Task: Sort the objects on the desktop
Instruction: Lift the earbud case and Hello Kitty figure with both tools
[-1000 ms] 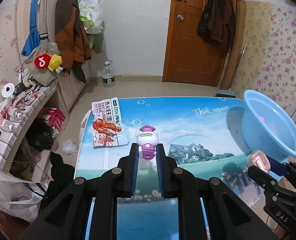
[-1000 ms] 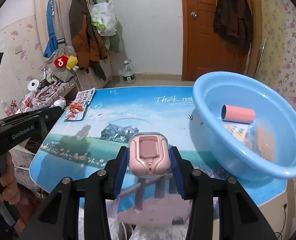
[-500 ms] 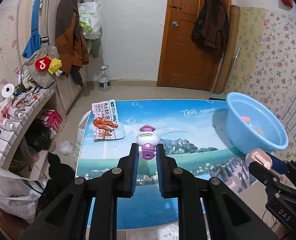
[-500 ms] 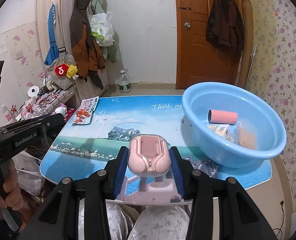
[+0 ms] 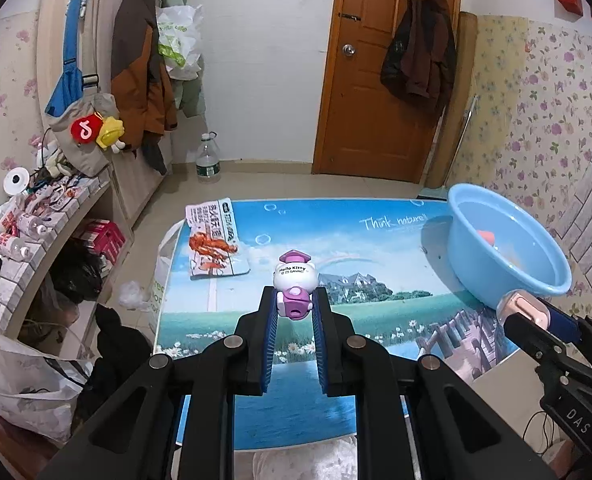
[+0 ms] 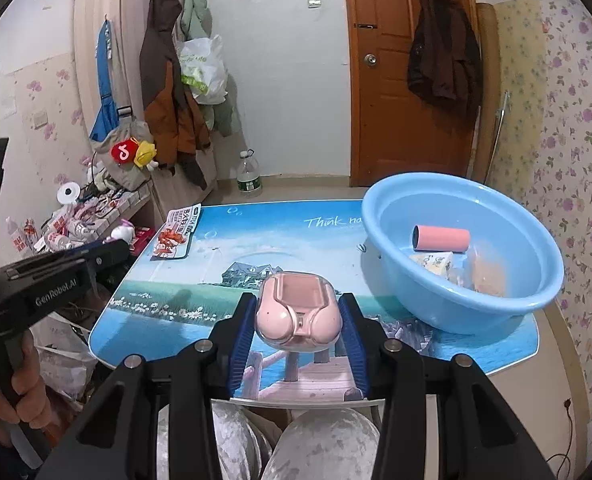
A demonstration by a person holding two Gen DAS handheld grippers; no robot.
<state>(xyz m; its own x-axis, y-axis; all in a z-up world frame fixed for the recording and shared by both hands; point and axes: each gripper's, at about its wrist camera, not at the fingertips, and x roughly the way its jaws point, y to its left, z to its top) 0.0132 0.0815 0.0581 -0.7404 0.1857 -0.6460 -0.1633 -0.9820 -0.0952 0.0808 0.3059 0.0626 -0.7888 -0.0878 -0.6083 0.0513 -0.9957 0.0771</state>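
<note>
My left gripper is shut on a small white and purple Hello Kitty toy, held above the near half of the blue picture table. In the right wrist view my right gripper is shut on a pink earbud case, held over the table's near edge. The same case shows at the lower right of the left wrist view. A light blue basin stands on the table's right side and holds a pink roll and some packets. A snack packet lies at the table's far left.
A cluttered shelf and bags stand left of the table. A water bottle is on the floor near a brown door. A person's knees are under the near table edge, and a hand grips the left gripper's handle.
Both grippers pulled back and rose with their objects still held, so more of the table and the whole basin now show. Neither jaw opening has changed.
</note>
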